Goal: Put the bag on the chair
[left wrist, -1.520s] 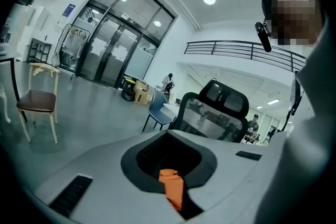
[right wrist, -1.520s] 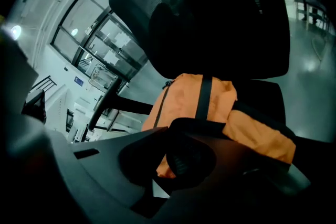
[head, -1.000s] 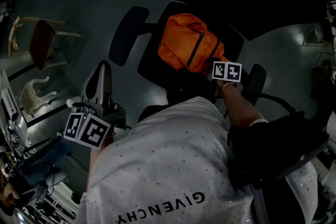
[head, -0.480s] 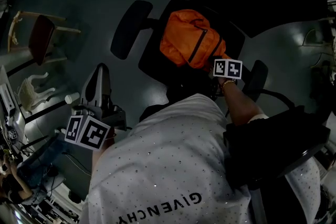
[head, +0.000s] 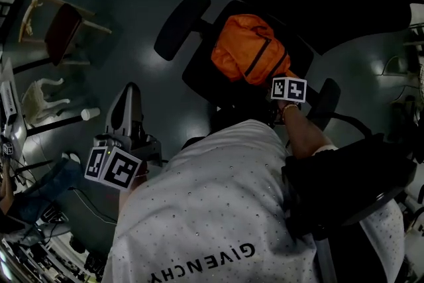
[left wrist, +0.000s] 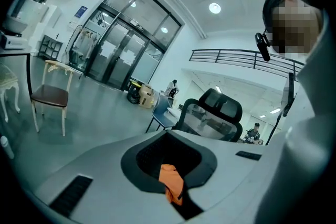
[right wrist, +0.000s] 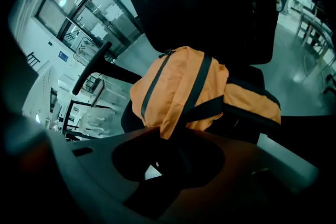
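Note:
An orange bag (head: 248,50) with black straps lies on the seat of a black office chair (head: 180,24). In the right gripper view the bag (right wrist: 178,86) leans against the backrest (right wrist: 210,8). My right gripper (head: 286,88) sits at the bag's near right corner. Its jaws have just been opening, a flap of bag fabric hangs at their mouth (right wrist: 165,157), and light shows through the gap. My left gripper (head: 127,97) hovers over the floor left of the chair, its fingers together. In its own view a small orange piece (left wrist: 170,181) shows in the jaw notch.
A wooden chair with a dark red seat (head: 63,26) (left wrist: 50,96) and a white ornate chair (head: 43,103) stand at the left. A second black office chair (head: 351,189) is close on my right. Another mesh chair (left wrist: 220,113) stands farther off.
The head view has swung, so chair, bag and floor items sit further right and up. The right gripper stays at the bag's corner. The left gripper has drifted a little over the floor.

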A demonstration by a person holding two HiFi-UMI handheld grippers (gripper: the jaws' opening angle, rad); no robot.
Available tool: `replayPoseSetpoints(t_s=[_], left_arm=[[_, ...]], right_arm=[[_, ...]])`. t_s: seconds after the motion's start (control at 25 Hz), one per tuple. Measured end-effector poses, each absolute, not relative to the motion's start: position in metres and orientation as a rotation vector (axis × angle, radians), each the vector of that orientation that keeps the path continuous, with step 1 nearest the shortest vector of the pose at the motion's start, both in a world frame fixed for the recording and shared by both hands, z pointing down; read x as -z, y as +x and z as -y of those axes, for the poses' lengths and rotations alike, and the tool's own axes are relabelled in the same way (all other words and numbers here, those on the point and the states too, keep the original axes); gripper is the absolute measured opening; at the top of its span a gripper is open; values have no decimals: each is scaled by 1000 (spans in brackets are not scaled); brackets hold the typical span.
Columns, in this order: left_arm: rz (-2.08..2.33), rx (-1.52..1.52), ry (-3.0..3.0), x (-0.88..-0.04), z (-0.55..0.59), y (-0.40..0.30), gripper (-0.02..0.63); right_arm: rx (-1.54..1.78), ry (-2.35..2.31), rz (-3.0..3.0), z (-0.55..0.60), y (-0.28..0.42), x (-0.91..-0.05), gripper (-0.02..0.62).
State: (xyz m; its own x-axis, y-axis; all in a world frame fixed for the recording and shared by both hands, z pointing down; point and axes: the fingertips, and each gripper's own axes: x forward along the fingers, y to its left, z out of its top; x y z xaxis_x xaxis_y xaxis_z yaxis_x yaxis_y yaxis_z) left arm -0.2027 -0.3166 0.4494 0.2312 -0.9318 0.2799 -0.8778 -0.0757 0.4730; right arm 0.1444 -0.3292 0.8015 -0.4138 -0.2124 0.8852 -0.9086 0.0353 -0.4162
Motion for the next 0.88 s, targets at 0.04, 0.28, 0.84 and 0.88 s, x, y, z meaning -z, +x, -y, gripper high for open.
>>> replayPoseSetpoints(t_s=[0.04,0.28,0.84,0.88], left_arm=[[1664,142,1957,-448,311,-206,2],[1663,192,1959,-443,271,-214,2],[1647,335,2095,-392,151,-217,2],[1644,342,2102,-390,142,-217,2]], right_arm=[[-1403,1135,1695,328,142,-799,128],[-1257,1196,1752,328,132,-770,398],[-1061,1654,1877,286,156,-653,447],[-1030,1673,1917,281,155,-639,371]])
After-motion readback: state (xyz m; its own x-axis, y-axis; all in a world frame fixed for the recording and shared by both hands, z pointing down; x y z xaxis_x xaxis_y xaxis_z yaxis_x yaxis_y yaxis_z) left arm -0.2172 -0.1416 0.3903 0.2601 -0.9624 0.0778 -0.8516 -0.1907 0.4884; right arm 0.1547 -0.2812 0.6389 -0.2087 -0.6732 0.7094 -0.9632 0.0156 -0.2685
